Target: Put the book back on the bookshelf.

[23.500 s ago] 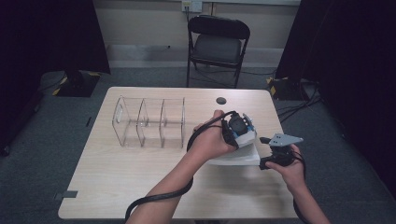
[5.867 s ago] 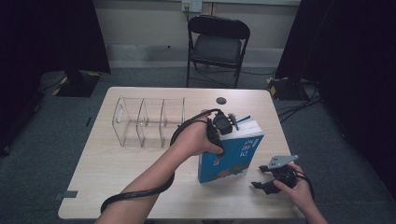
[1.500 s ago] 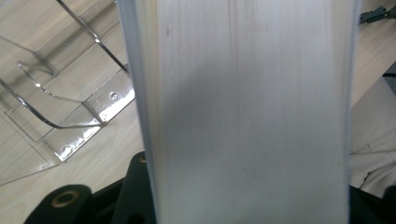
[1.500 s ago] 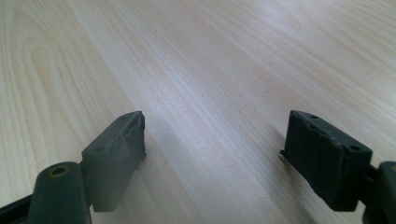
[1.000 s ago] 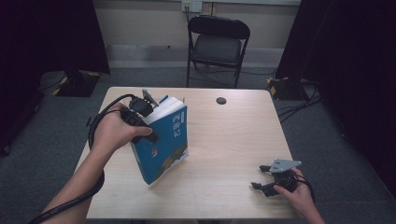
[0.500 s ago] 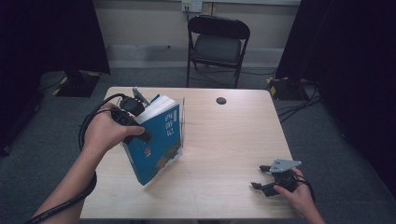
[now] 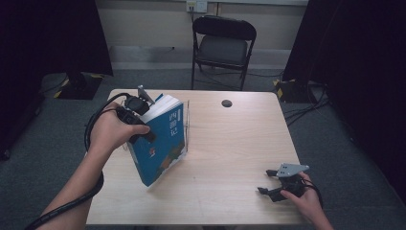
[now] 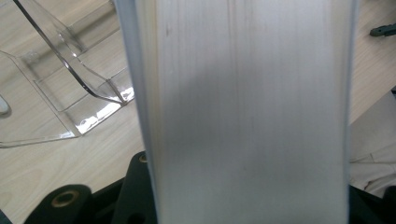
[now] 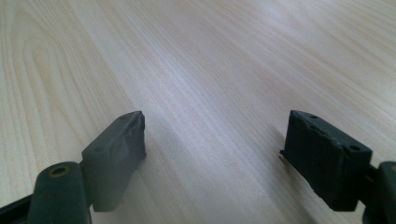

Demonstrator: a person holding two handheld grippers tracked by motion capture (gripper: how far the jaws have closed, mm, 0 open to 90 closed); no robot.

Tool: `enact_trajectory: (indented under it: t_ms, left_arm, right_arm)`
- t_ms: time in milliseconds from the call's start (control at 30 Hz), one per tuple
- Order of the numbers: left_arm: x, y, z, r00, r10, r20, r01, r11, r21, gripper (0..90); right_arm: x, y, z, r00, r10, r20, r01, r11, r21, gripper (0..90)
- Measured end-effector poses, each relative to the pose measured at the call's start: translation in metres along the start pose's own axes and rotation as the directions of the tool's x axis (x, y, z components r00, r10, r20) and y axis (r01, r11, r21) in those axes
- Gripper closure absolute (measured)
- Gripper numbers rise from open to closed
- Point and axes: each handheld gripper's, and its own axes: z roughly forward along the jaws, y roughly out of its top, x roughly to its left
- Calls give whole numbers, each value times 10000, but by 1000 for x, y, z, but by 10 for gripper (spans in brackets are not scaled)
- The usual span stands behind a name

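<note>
- Table [image 7: 230, 143]: light wood top, grain lying bare under and between the fingers [image 9: 116, 140] of the right gripper [image 7: 265, 181].
- Small black round disc [image 7: 226, 103]: flat on the table near its far edge, well apart from those fingers and beyond them.
- Folding chair [image 7: 223, 48]: black, upright, past the table's far edge, farther from the fingers than the disc.
- Cables [image 7: 306, 103]: loose on the grey carpet, beyond and to the right of the fingers.
- Wall outlet [image 7: 197, 5]: on the back wall above the chair.
- Dark curtains [image 7: 359, 72]: hang to either side of the room.
</note>
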Motion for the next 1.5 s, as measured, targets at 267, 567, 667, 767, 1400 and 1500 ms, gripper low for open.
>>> enact_trajectory:
  t_ms: [267,567,667,767,1400,1500]
  left_arm:
    - [5,5,0,9995,-280,-140,279,9996,-47,619]
    - [9,12,1,9994,-334,-121,332,9994,-126,619]
    - [9,14,2,9987,-458,-213,455,9989,-115,619]
    - [10,16,3,9984,-458,-337,453,9989,-144,619]
    - [13,27,1,9968,-680,-424,670,9975,-239,618]
    - [14,30,4,9950,-918,-398,910,9956,-218,619]
  right_arm:
    - [0,0,0,10000,-2,2,2,10000,1,197]
    - [0,0,0,10000,2,-6,-2,10000,1,197]
    - [0,0,0,10000,-6,-6,6,10000,1,197]
    - [0,0,0,10000,-1,-7,1,10000,2,197]
    - [0,0,0,10000,33,3,-33,10000,-11,197]
    - [0,0,0,10000,31,2,-31,10000,-13,197]
